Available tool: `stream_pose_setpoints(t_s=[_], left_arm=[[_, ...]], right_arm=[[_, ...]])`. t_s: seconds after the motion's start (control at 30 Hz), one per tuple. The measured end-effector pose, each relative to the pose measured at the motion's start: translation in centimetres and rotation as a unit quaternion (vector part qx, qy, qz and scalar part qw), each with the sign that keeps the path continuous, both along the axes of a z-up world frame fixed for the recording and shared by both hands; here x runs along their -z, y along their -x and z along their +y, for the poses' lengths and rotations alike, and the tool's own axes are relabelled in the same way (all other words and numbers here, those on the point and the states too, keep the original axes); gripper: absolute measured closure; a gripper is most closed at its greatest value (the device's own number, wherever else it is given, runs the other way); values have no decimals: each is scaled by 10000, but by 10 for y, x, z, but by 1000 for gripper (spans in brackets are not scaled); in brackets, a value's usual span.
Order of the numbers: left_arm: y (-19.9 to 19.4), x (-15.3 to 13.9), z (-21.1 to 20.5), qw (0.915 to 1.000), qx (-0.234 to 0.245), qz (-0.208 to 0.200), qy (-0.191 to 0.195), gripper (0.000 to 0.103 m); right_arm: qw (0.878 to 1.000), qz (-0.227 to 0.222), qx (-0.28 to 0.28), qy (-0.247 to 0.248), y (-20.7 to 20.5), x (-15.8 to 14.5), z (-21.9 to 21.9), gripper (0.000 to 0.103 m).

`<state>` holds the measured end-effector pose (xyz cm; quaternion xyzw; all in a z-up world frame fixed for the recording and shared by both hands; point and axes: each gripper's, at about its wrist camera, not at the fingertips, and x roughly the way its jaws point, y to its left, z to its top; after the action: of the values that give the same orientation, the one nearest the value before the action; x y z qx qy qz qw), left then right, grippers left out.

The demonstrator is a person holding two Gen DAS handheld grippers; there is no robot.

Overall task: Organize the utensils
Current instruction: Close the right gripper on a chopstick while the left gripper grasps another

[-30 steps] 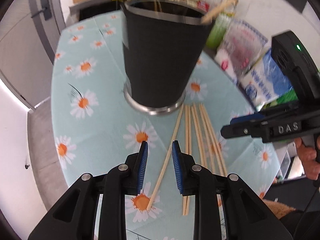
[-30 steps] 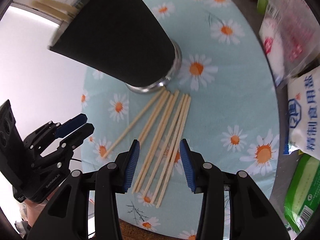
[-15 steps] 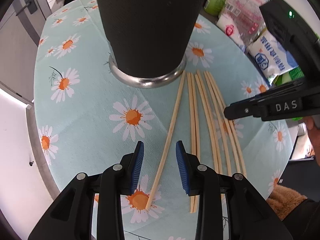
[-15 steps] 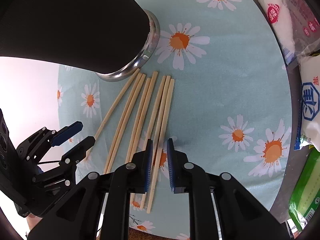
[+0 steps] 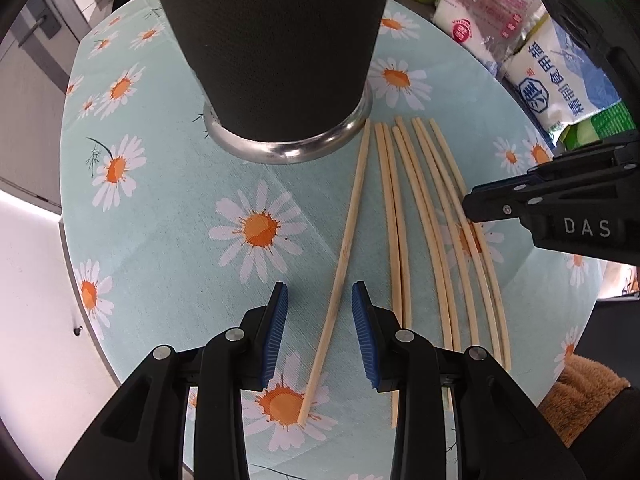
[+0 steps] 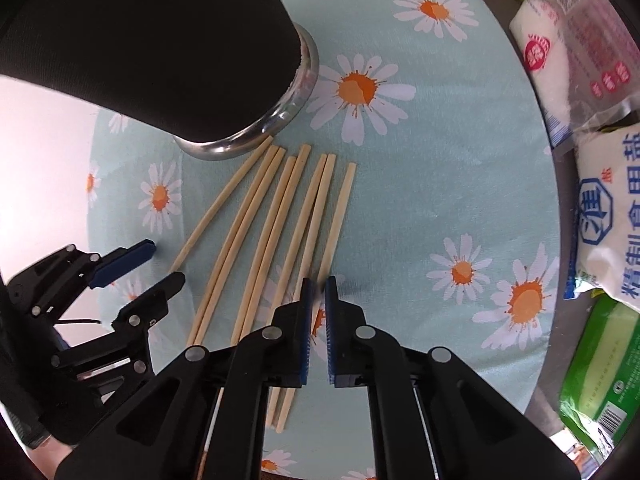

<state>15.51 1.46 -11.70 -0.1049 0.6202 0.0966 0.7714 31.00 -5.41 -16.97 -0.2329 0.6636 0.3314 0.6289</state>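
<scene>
Picking up: the left gripper [image 5: 318, 330], wide, straddles the leftmost chopstick [image 5: 347, 248]; the right gripper [image 6: 317, 328], narrow, pinches the rightmost chopstick [image 6: 334, 232]; next, lift into the holder [image 5: 276, 52].

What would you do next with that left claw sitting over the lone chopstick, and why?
Probably close the left gripper on the leftmost chopstick. Its blue pads stand open on either side of that stick, which lies apart from the others, beside the black holder. The right gripper looks nearly shut over the rightmost sticks.
</scene>
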Motion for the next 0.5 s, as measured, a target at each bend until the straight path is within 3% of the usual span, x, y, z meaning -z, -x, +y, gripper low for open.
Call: stream_pose_setpoints(t_s=[0.33, 0.5], left_arm=[[-11, 6, -12, 9998, 149, 137, -70, 59], [-16, 9, -18, 9996, 189, 189, -120, 57]], right_arm=[[9994, -315, -107, 91, 17, 5, 6, 98], [9998, -186, 15, 33, 15, 6, -1, 98]])
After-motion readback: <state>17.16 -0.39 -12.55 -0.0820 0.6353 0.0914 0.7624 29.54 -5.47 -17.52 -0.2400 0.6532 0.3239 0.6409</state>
